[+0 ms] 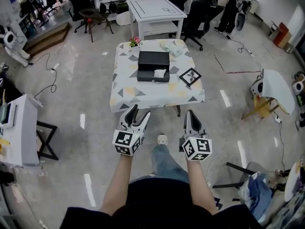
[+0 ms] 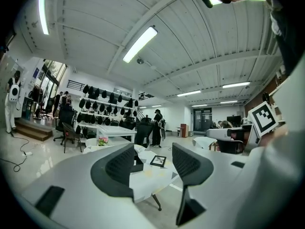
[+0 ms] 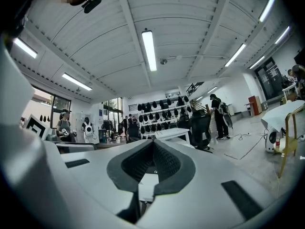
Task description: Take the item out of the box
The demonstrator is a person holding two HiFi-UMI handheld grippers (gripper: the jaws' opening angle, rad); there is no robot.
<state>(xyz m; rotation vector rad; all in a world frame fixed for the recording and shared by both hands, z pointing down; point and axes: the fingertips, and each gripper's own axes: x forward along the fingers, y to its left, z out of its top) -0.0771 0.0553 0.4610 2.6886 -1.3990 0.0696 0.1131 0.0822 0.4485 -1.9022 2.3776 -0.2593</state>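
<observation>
- The left gripper (image 1: 139, 112) is held out in front of the torso, pointing forward, its marker cube (image 1: 127, 142) nearest the body.
- In the left gripper view, the left gripper (image 2: 152, 162) has its jaws well apart, with nothing held between the dark ribbed pads (image 2: 119, 164).
- The right gripper (image 1: 191, 114) is level with the left one, apart from it and roughly parallel.
- In the right gripper view, the right gripper (image 3: 153, 157) has its jaws closed together at the tips, with nothing gripped.
- Both bare forearms, left (image 1: 116, 187) and right (image 1: 201, 187), reach forward from dark sleeves.
</observation>
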